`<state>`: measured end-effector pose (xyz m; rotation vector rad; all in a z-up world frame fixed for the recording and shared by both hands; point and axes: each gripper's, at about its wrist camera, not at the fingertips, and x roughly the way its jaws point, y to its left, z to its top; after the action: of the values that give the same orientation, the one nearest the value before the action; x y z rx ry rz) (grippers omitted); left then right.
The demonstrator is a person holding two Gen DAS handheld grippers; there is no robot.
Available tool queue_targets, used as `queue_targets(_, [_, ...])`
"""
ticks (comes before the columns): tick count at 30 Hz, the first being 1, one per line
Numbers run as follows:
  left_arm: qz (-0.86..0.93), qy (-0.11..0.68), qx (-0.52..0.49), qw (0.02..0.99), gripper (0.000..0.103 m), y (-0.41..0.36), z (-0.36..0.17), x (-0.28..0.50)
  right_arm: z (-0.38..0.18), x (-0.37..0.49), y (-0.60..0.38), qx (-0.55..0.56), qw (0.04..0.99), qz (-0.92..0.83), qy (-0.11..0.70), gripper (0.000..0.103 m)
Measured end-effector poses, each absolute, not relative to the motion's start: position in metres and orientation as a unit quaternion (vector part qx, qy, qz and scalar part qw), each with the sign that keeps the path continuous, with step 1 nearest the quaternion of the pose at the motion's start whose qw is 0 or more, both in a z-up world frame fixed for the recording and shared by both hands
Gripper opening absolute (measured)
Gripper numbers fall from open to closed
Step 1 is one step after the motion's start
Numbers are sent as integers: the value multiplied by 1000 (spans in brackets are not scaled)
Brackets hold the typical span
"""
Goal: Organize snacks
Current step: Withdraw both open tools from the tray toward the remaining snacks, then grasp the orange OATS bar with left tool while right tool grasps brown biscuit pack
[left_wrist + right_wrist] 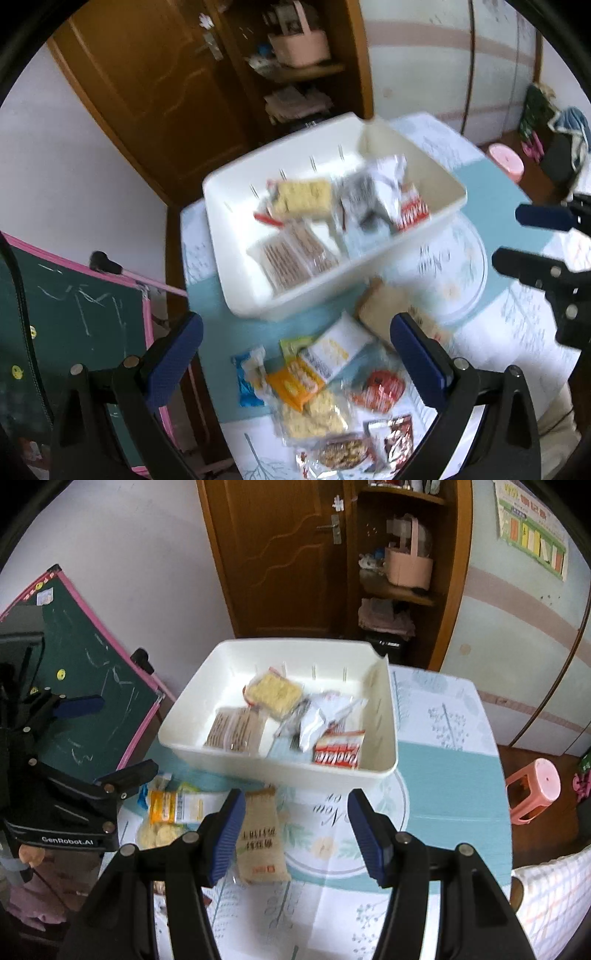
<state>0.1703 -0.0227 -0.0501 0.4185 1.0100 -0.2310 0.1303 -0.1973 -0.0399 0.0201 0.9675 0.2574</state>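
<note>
Both of my tongs are spread wide and hold nothing. Ahead of the right tongs [297, 836] a white bin [258, 771] sits on the tabletop [454, 786], already holding several snack packets. A brown packet [260, 840] lies just inside their left finger. Beneath the left tongs [295, 356] a loose pile of snacks [317, 391] lies beside the bin.

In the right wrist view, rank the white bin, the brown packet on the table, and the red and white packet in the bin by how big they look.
1. white bin, clearly largest.
2. brown packet.
3. red and white packet.
The brown packet lies nearer the camera, so its lead over the red and white packet is unsure.
</note>
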Motion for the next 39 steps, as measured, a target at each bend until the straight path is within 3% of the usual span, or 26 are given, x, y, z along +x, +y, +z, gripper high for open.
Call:
queue_targets(13, [-123, 544, 266, 786, 100, -6, -149, 175, -137, 127, -166, 0, 830, 134, 541, 58])
queue_targets(26, [-135, 584, 261, 757, 93, 4, -196, 198, -187, 145, -137, -3, 795, 153, 587, 58])
queue_targets(36, [-146, 607, 225, 748, 70, 11, -210, 212, -196, 145, -110, -67, 802, 140, 577, 61])
queue_targets(39, [-145, 606, 218, 751, 59, 13, -210, 213, -197, 144, -105, -69, 810, 132, 568, 54])
